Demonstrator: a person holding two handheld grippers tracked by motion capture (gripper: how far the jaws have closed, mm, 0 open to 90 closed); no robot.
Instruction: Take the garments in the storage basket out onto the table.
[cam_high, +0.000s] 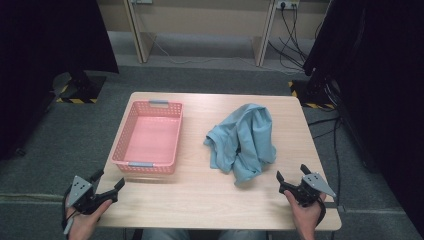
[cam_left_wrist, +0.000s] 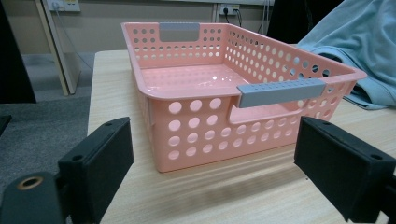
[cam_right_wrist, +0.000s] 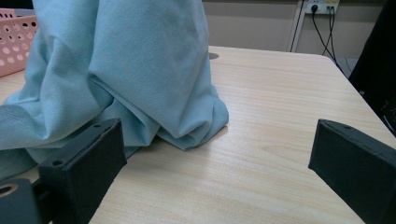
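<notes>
Hovering both grippers, left (cam_high: 109, 179) and right (cam_high: 291, 175), jaws wide and holding nothing; blue cloth (cam_high: 243, 141) is lying untouched beside the bare pink basket (cam_high: 148, 136).

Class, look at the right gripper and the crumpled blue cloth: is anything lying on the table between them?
Nothing visible does. The right gripper, jaws open, sits just short of the blue cloth, with bare wooden table between them. The pink basket stands off to the cloth's left.
</notes>
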